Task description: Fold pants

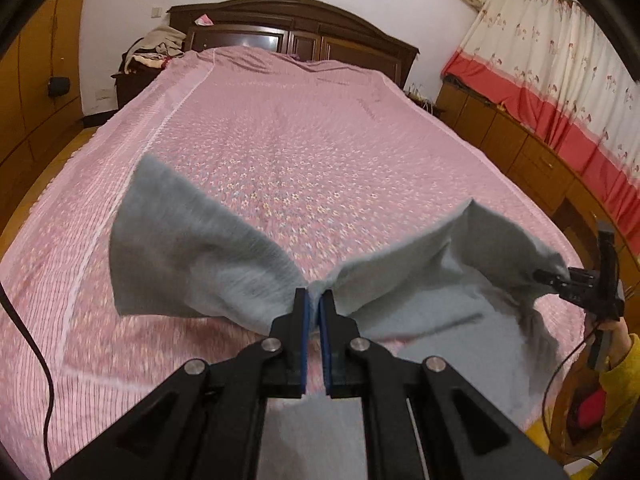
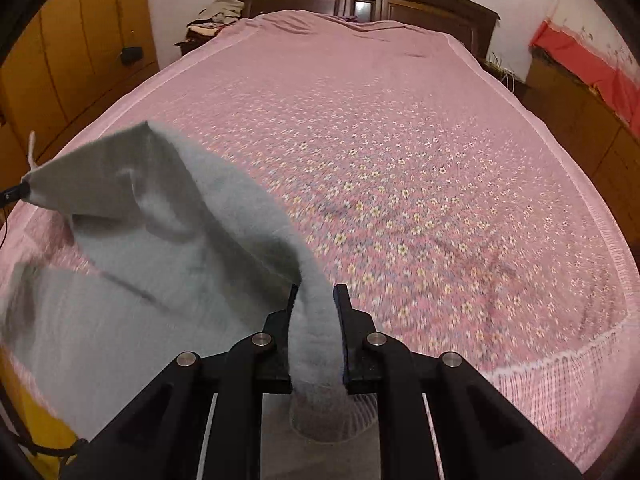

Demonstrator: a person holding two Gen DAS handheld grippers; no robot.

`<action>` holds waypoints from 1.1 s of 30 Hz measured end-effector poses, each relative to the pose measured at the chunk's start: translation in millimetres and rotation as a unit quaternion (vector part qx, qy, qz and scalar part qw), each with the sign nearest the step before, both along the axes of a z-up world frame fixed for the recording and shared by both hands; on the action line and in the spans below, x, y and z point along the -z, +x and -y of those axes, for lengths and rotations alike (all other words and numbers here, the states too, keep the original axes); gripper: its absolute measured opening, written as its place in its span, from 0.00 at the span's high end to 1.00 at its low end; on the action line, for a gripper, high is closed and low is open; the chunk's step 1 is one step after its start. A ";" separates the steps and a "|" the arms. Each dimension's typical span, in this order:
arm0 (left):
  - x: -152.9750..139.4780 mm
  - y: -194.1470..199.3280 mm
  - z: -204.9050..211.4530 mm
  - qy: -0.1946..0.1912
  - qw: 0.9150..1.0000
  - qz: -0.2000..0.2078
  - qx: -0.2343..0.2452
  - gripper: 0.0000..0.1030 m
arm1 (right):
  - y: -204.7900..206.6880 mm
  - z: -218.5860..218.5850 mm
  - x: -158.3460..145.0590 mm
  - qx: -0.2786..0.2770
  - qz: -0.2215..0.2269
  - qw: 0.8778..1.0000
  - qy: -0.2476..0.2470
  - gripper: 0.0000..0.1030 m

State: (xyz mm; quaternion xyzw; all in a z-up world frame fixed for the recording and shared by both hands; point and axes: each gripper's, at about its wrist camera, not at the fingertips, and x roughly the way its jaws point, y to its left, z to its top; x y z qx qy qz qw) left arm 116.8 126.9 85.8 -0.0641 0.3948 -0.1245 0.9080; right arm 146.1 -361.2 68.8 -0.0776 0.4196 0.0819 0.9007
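Note:
Grey fleece pants hang lifted above the near end of a pink flowered bed. My left gripper is shut on a pinched edge of the pants, cloth fanning to both sides. My right gripper shows at the right of the left wrist view, clamped on another corner. In the right wrist view my right gripper is shut on a thick bunched fold of the pants, which stretch left to the left gripper's tip. The cloth sags between the two grippers.
The bed runs back to a dark wooden headboard. Wooden wardrobes stand left. A low wooden cabinet under red-and-cream curtains stands right. A clothes pile lies by the headboard.

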 end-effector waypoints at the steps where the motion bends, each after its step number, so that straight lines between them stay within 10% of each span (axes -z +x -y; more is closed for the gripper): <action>1: -1.2 -9.9 -0.8 -0.002 1.000 0.004 -0.003 0.95 | -2.9 -1.1 -0.1 -0.003 0.001 1.000 -0.003 0.85; 25: 86.8 -137.6 -7.1 0.021 0.993 -0.076 -0.084 0.95 | -84.3 11.3 65.9 -0.017 -0.043 0.994 -0.102 0.83; 33: 86.0 -158.3 -20.0 0.010 0.988 -0.093 -0.122 0.67 | -93.8 17.0 60.2 0.001 -0.041 0.997 -0.065 0.75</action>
